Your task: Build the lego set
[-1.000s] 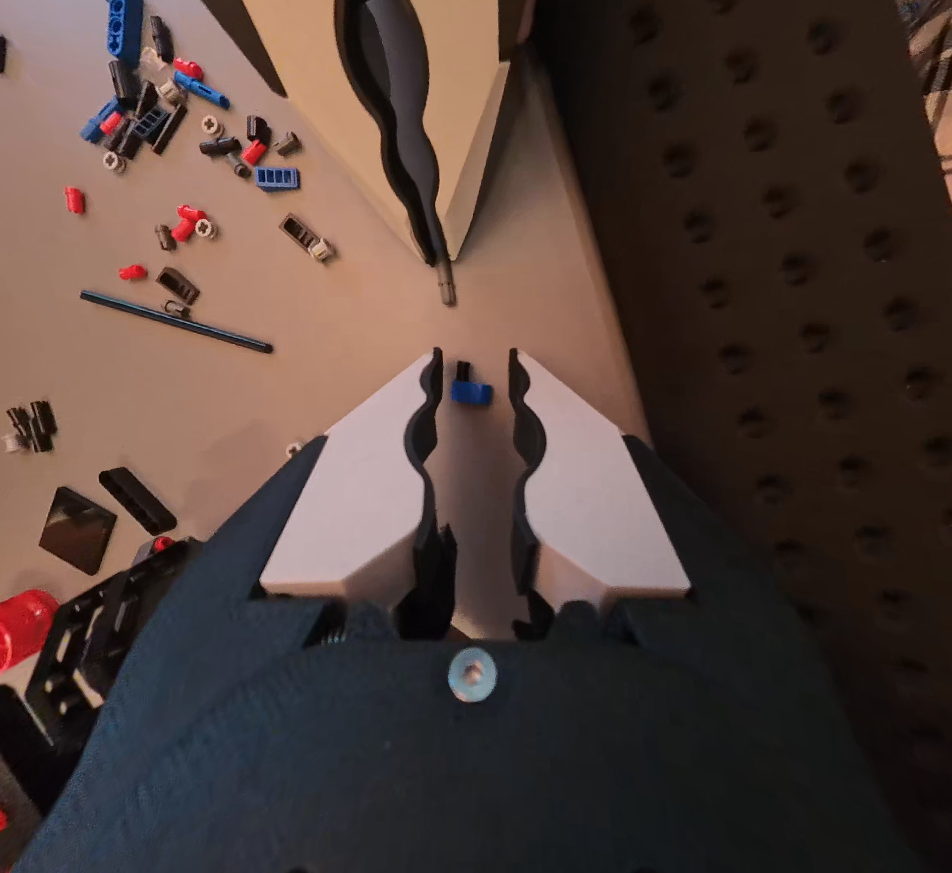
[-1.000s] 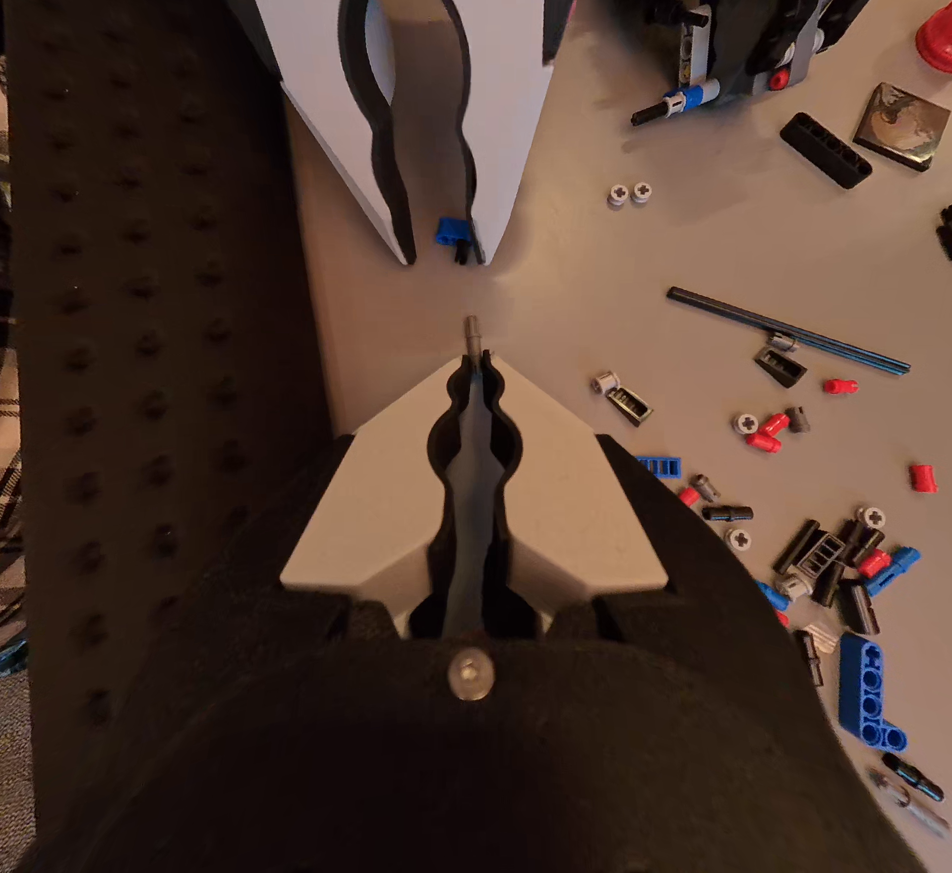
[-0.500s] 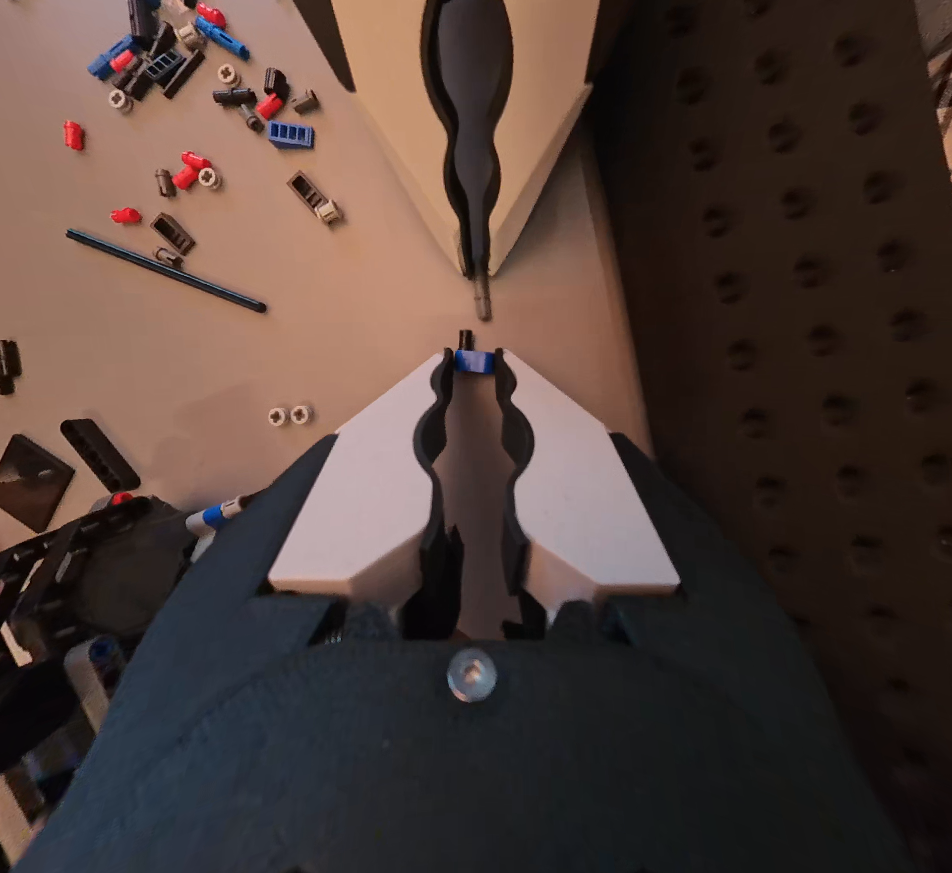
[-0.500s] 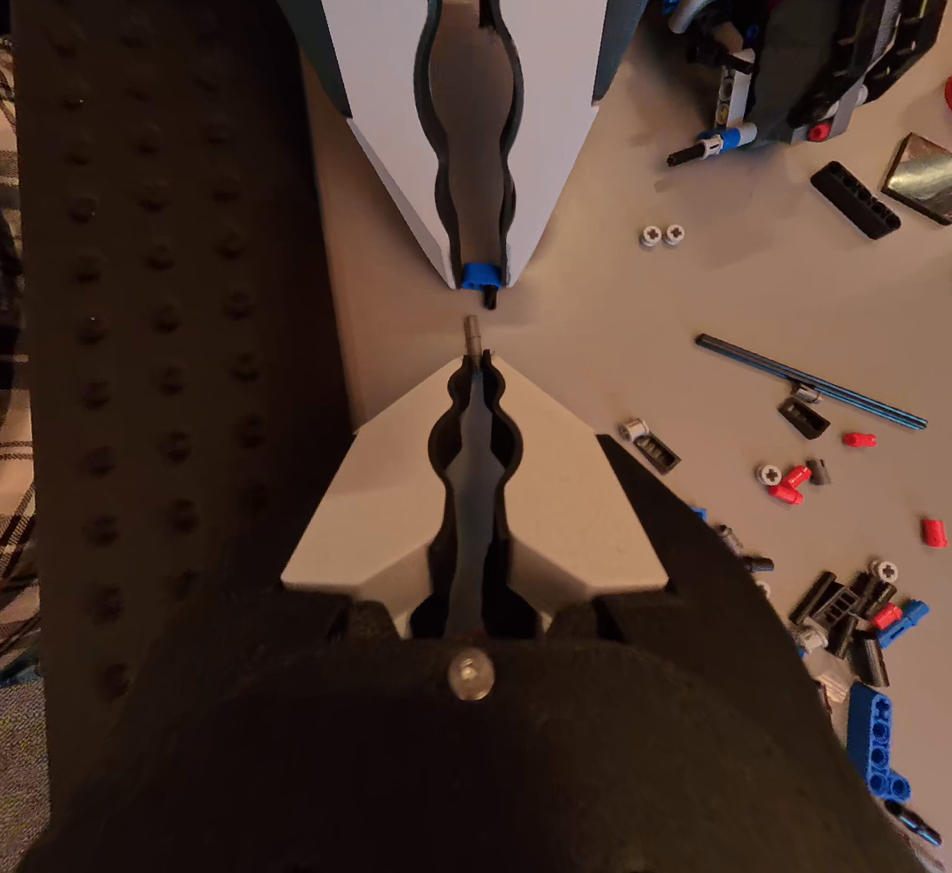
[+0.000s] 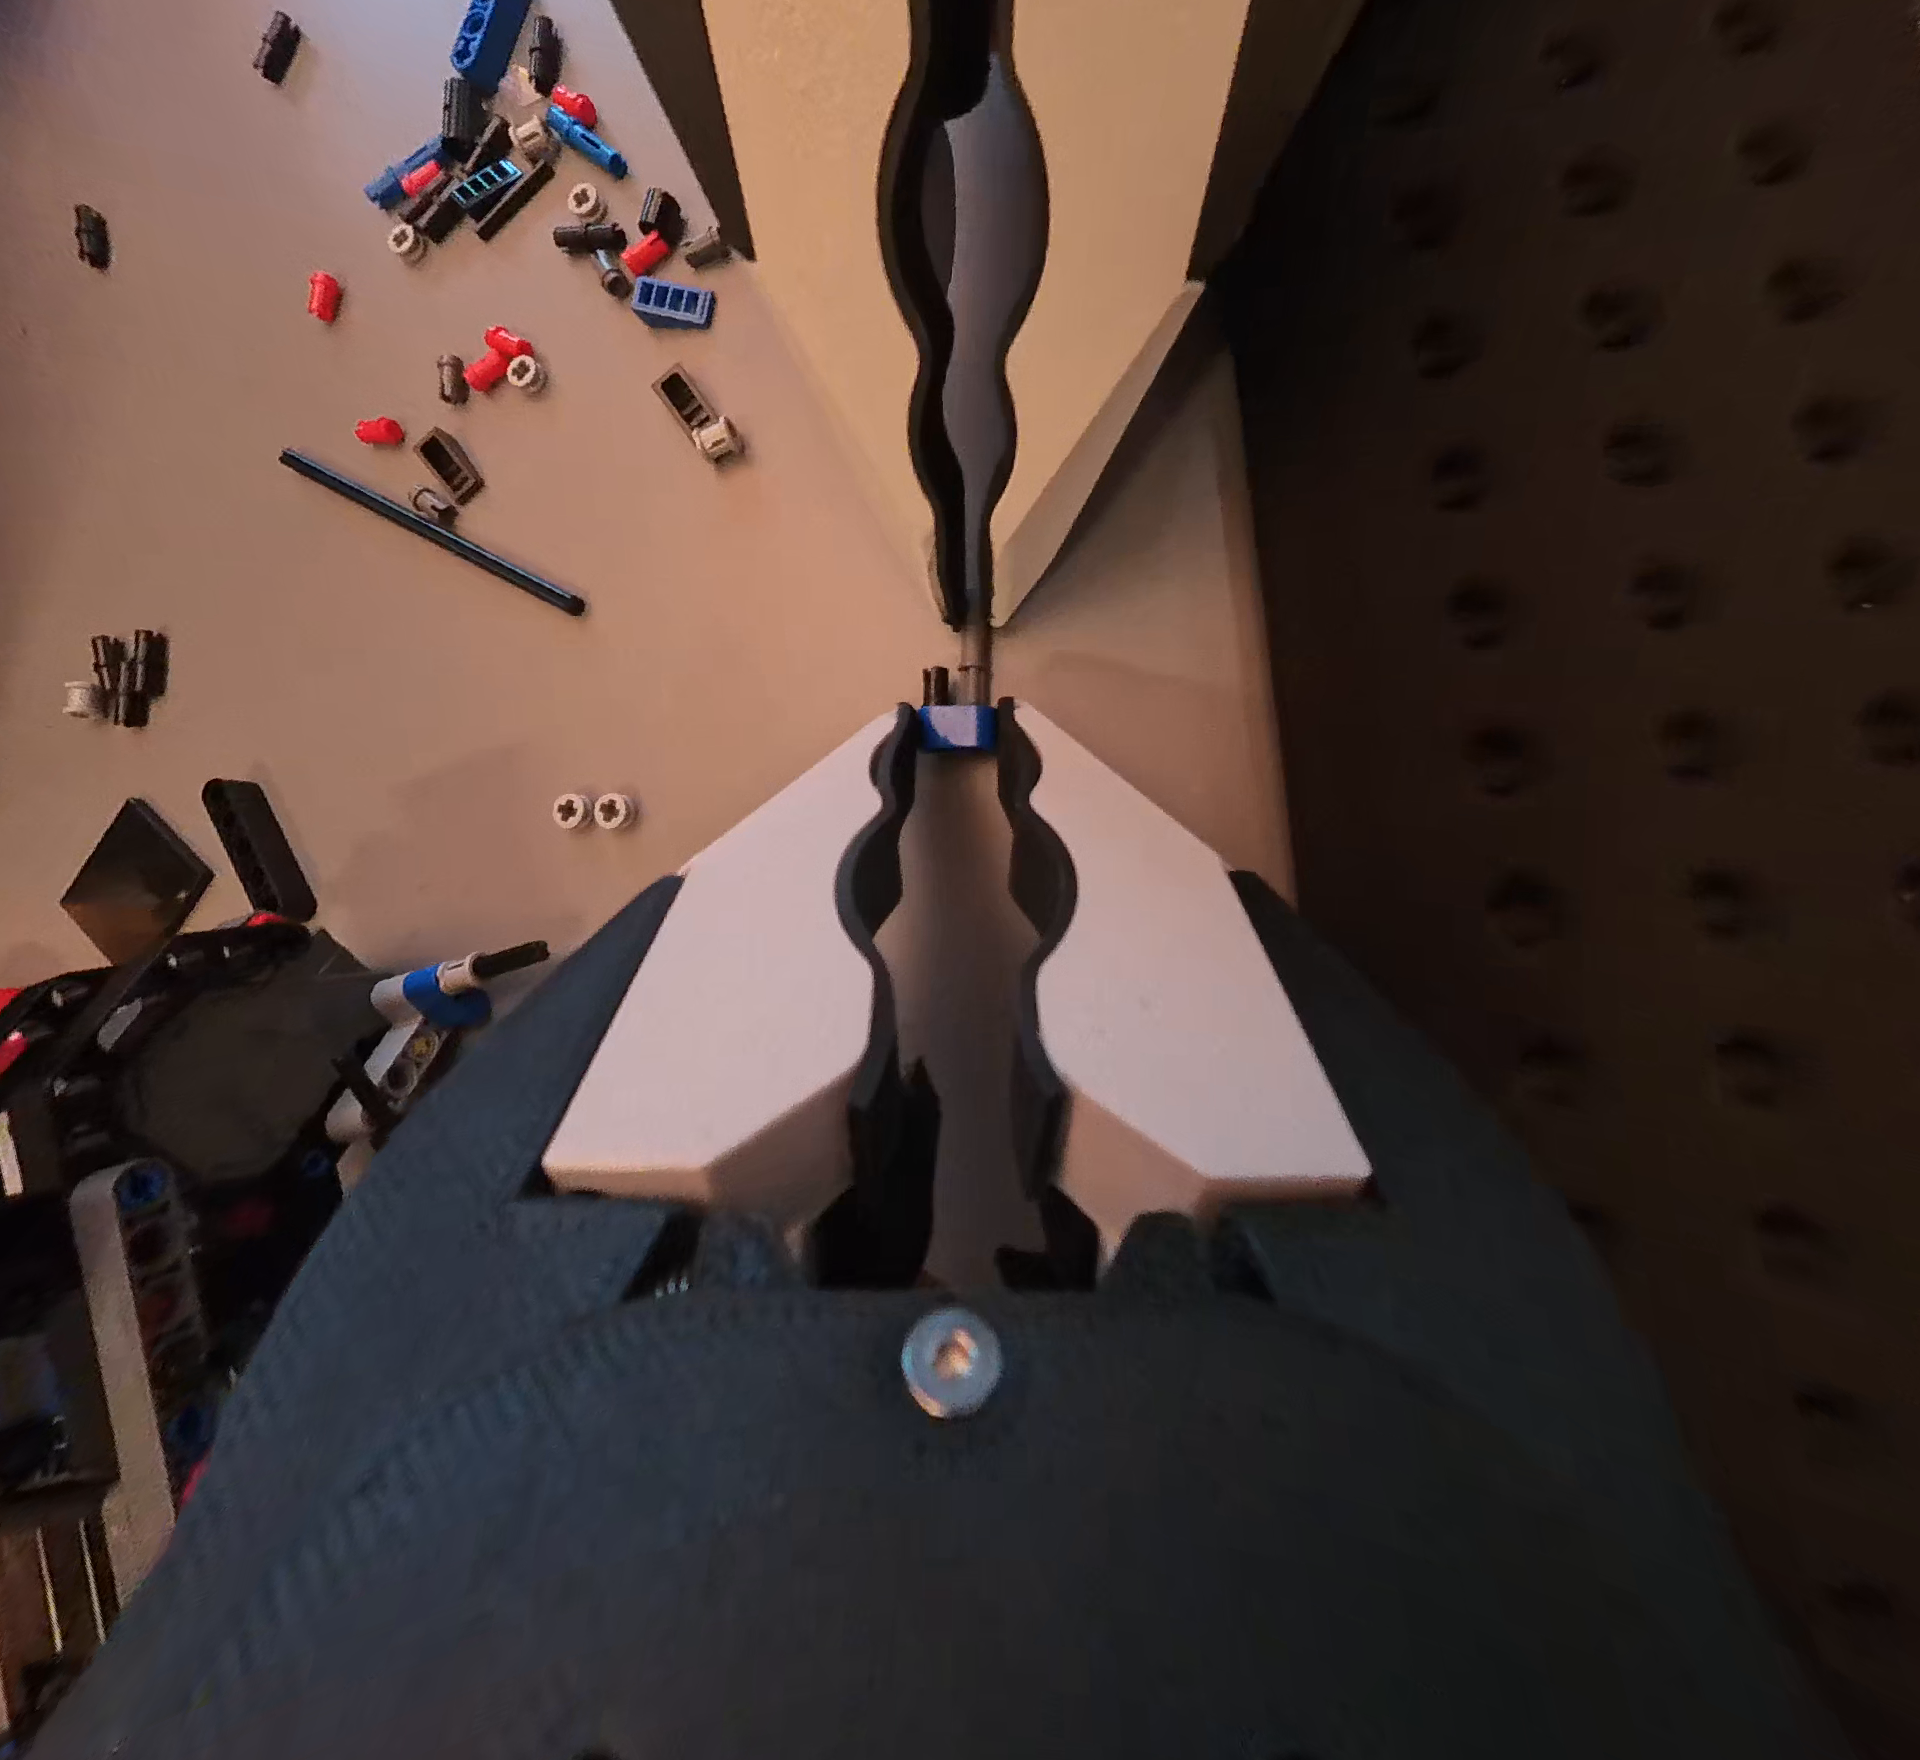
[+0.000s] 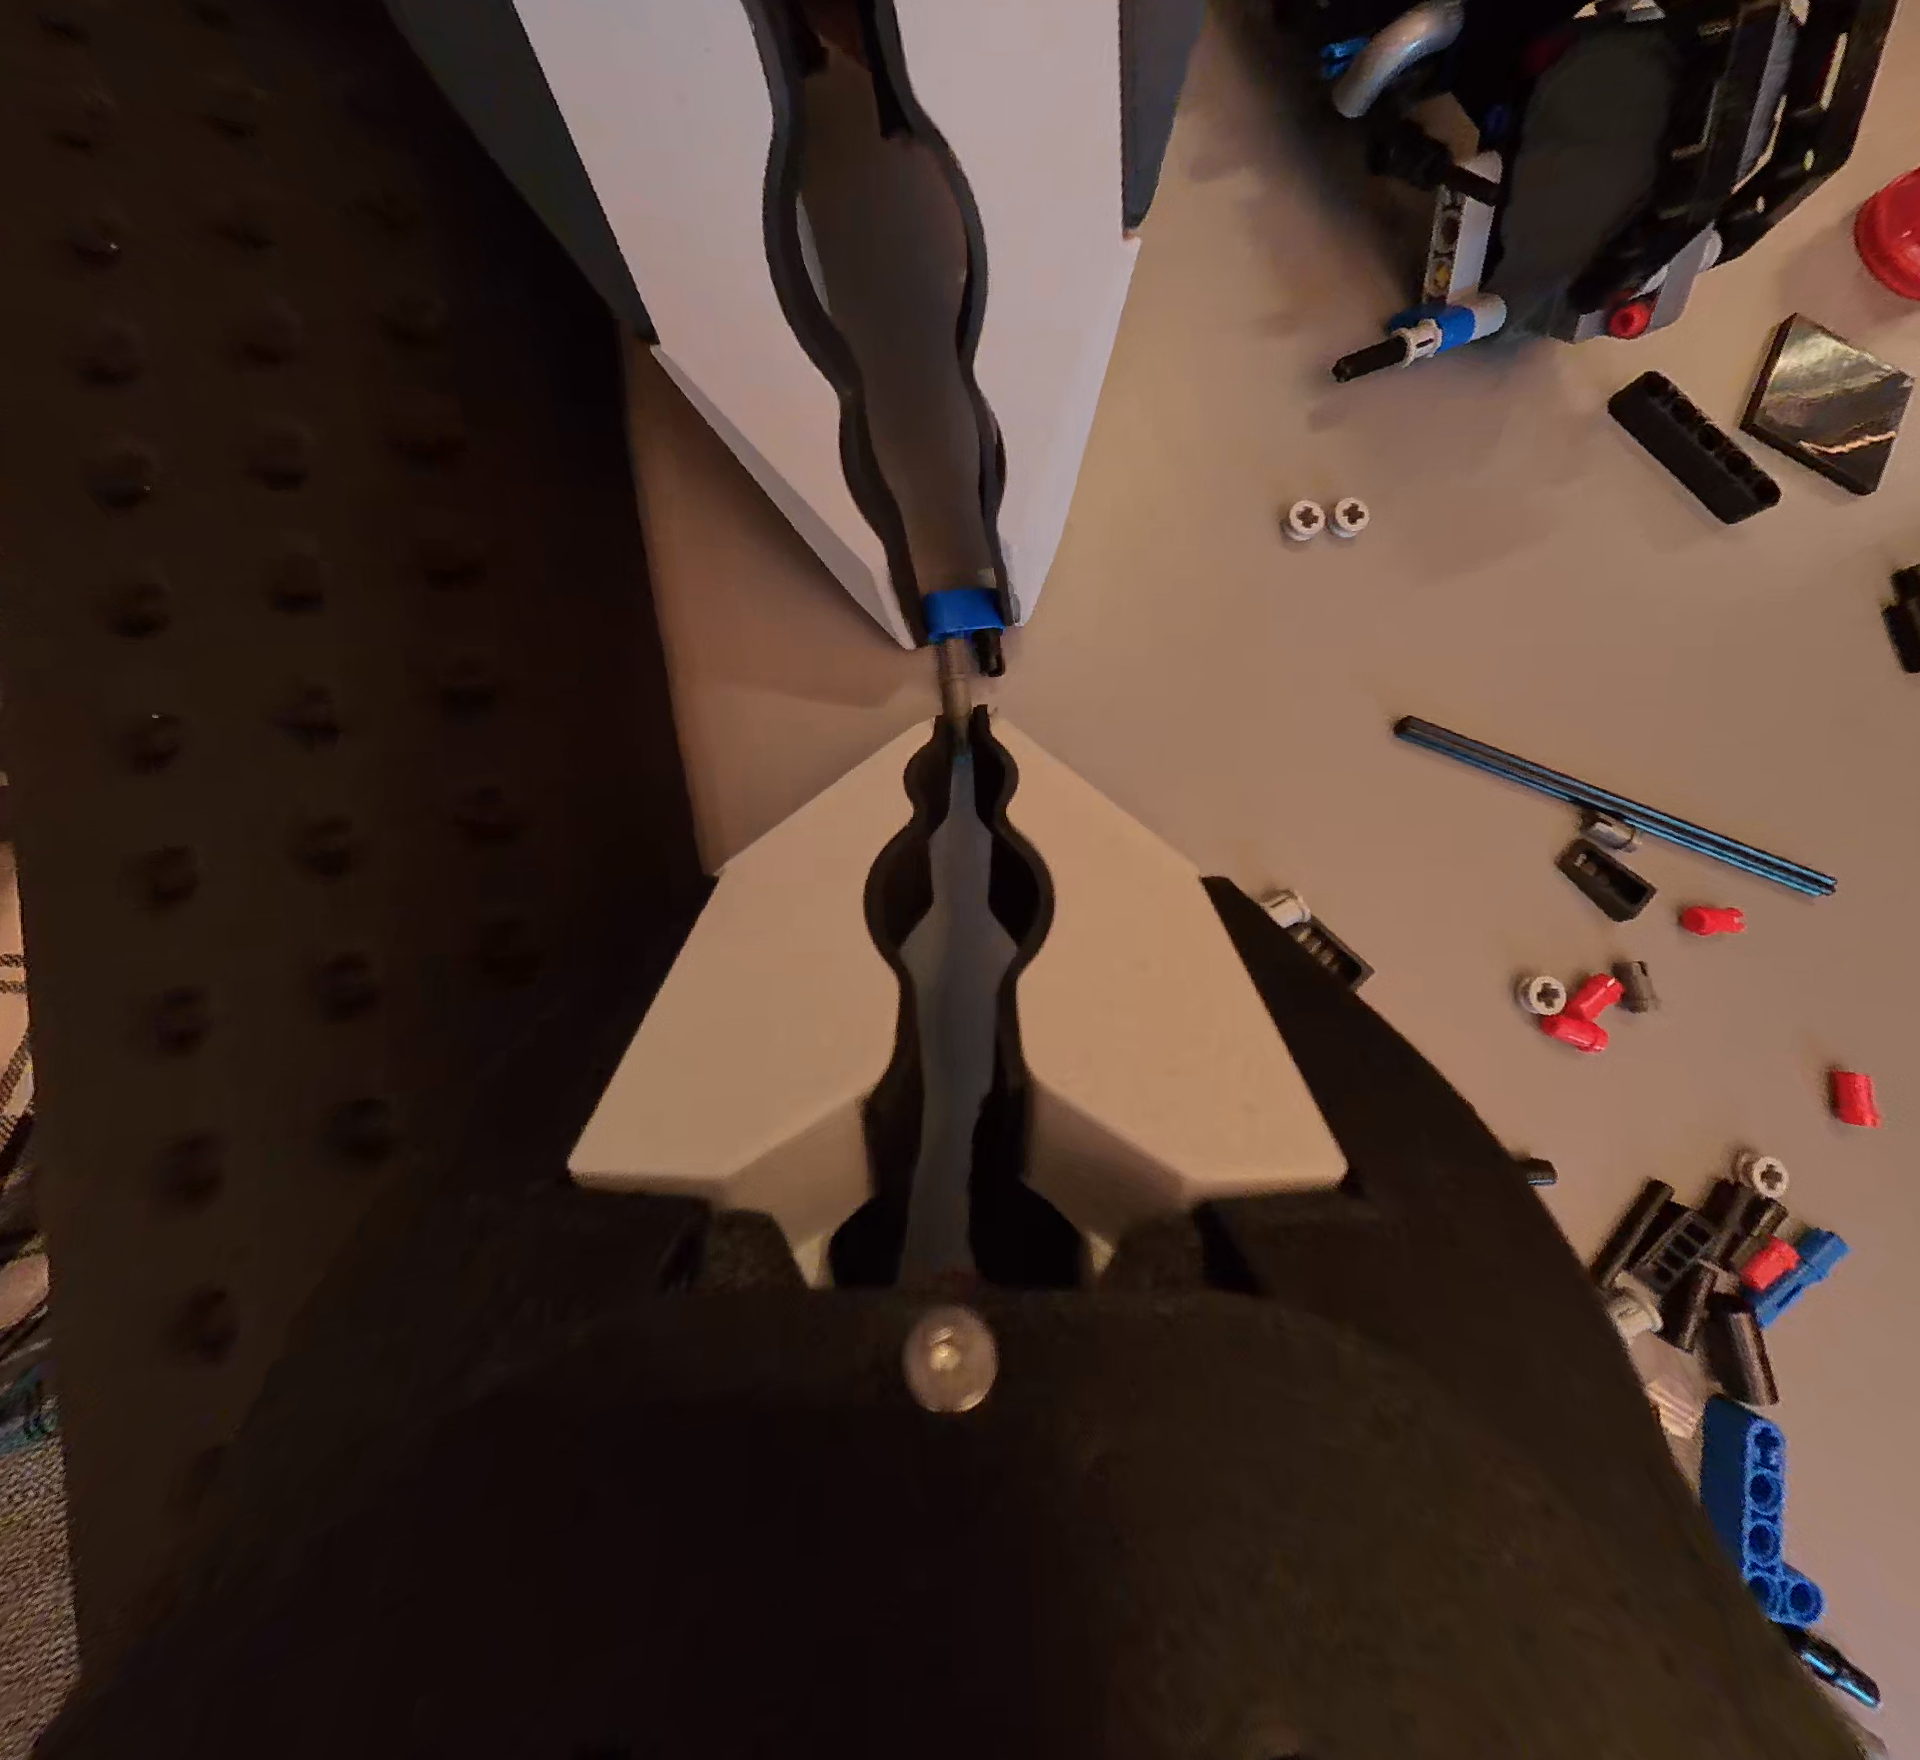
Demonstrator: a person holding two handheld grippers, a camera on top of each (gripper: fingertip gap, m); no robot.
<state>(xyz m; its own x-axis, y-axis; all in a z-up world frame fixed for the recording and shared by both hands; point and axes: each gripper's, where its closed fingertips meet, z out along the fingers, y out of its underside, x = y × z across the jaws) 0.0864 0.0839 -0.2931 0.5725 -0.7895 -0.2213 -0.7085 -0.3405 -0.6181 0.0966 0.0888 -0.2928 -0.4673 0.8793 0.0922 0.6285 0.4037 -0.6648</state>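
Mating a grey axle pin into a small blue connector, tip to tip above the table

Left gripper is clamped on the blue connector, right gripper is pinched tight on the pin, whose end just reaches the connector's hole. Slight tilt between them could jam the pin or twist the tiny connector out of its shallow fingertip hold, dropping it among the loose parts

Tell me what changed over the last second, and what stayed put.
The left gripper closed its jaws on the blue connector, which had been lying loose on the table. Both grippers then moved toward each other until the grey axle met the connector. The right gripper stayed shut on the axle. The loose pieces and the partly built model lie as before.
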